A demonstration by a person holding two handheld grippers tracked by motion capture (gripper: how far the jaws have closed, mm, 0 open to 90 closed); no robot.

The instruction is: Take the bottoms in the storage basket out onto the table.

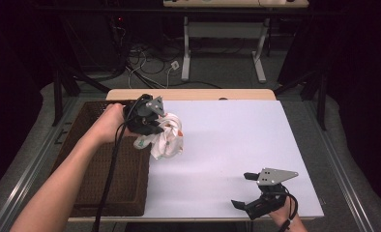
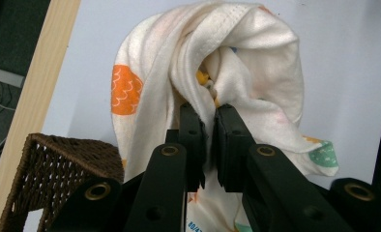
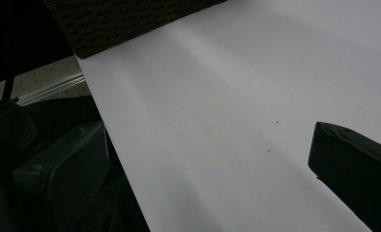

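Note:
A white cloth (image 1: 168, 137) with orange and green prints hangs bunched from my left gripper (image 1: 154, 126), which holds it above the table beside the basket. In the left gripper view the jaws stand pinched together on a fold of the cloth (image 2: 217, 63), with my left gripper (image 2: 209, 121) shut on it. My right gripper (image 1: 244, 189) rests near the table's front right edge, its jaws wide apart. In the right gripper view my right gripper (image 3: 203, 164) has nothing but bare white table between its fingers.
A dark brown woven basket (image 1: 96, 174) stands at the table's left side, its corner (image 2: 58, 164) close under the cloth. The white table top (image 1: 237, 140) stretches right of it. A light wooden strip (image 1: 193, 94) runs along the far edge.

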